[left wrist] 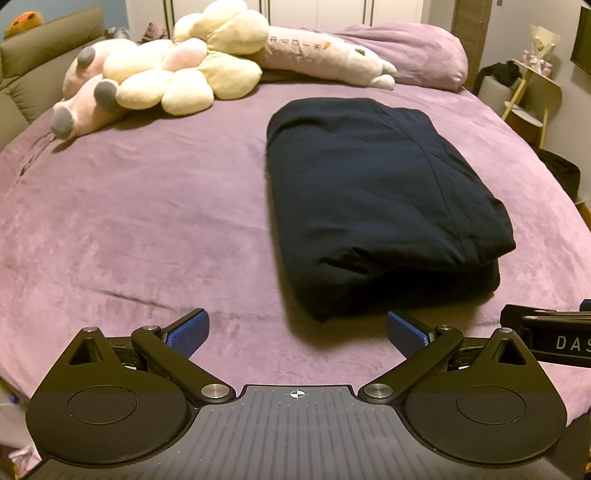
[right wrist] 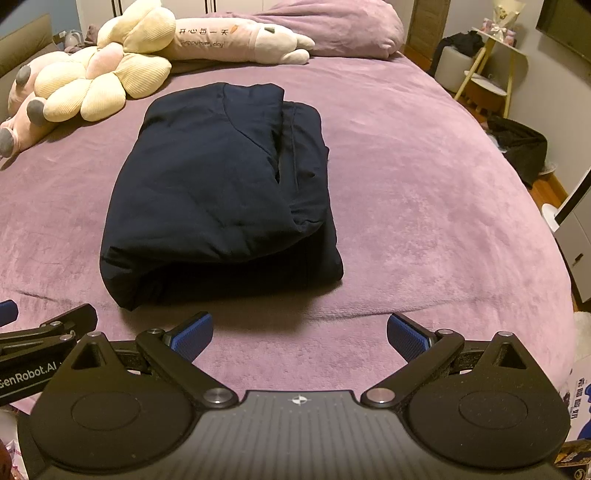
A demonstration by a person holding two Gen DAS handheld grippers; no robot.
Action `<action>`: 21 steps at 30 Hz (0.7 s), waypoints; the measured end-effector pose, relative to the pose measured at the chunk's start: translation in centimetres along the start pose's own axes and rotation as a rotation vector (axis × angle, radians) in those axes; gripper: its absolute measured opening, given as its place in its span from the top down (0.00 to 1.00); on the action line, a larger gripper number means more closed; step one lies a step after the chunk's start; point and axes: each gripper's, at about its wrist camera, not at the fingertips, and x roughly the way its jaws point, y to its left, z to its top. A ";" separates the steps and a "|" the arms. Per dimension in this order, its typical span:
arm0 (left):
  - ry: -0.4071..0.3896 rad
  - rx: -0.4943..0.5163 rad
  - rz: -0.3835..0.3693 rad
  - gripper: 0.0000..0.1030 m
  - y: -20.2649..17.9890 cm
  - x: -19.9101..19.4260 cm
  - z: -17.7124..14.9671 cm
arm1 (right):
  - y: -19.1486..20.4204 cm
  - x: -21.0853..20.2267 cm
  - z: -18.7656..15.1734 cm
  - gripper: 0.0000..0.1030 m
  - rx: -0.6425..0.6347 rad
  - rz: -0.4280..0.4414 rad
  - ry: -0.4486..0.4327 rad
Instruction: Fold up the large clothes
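Note:
A dark navy garment [left wrist: 373, 199] lies folded into a thick rectangle on the purple bed cover [left wrist: 147, 221]; it also shows in the right wrist view [right wrist: 221, 192]. My left gripper [left wrist: 297, 332] is open and empty, held just short of the garment's near edge, a little to its left. My right gripper [right wrist: 300, 334] is open and empty, held just short of the garment's near right corner. Neither gripper touches the cloth. Part of the right gripper's body [left wrist: 554, 336] shows at the right edge of the left wrist view.
Cream and pink plush toys [left wrist: 166, 74] and a long plush pillow [left wrist: 325, 55] lie at the far side of the bed. A bunched purple duvet [right wrist: 332, 29] lies behind them. A side table [right wrist: 487, 74] and a dark bin [right wrist: 521, 147] stand right of the bed.

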 end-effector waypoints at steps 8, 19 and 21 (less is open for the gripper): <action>0.004 -0.005 -0.004 0.00 -0.1 0.0 -0.1 | -0.1 0.0 0.0 0.02 -0.001 0.000 -0.001; 0.010 0.003 0.006 0.00 -0.1 0.1 -0.2 | -0.1 -0.2 0.0 0.02 0.000 0.002 -0.003; 0.013 0.010 0.011 0.00 -0.2 0.2 -0.2 | -0.1 -0.1 0.1 0.02 0.000 0.003 -0.002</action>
